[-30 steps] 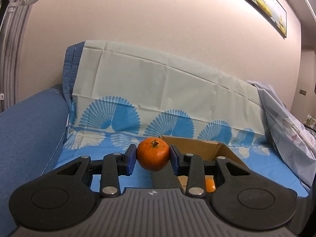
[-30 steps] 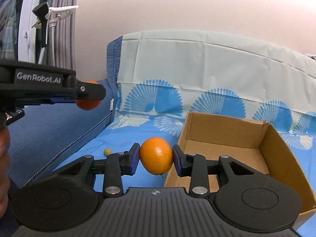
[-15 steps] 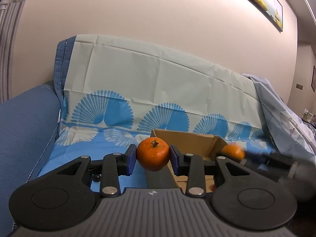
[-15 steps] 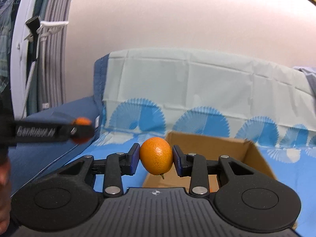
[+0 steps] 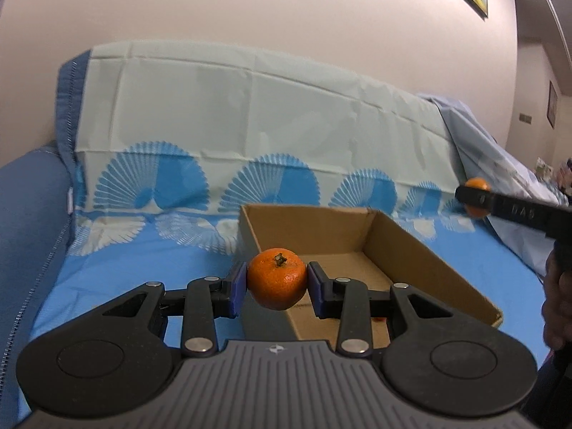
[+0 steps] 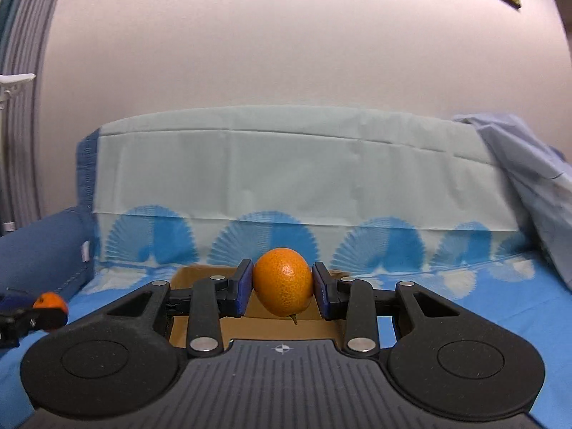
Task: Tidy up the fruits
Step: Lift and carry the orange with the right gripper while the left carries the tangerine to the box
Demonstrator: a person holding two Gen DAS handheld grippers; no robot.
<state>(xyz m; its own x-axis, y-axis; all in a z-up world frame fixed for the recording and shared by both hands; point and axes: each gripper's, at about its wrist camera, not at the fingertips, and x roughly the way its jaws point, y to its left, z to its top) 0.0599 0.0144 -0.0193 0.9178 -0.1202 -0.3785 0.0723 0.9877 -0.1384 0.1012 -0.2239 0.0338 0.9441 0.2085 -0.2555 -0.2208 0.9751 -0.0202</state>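
A stemmed mandarin (image 5: 277,279) sits clamped between the blue pads of the left gripper (image 5: 277,286), held above the near left corner of an open cardboard box (image 5: 411,250). A smoother oval orange (image 6: 283,281) is pinched in the right gripper (image 6: 283,287), raised over the box's near edge. The box rests on a sofa's blue fan-patterned cover (image 5: 150,257).

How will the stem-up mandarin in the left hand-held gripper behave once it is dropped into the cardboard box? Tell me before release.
The mandarin looks round, so it will probably roll on the flat floor of the cardboard box until a wall stops it. The left hand-held gripper pinches it without visible denting, so it seems fairly firm. Its dimpled peel likely resists slipping.
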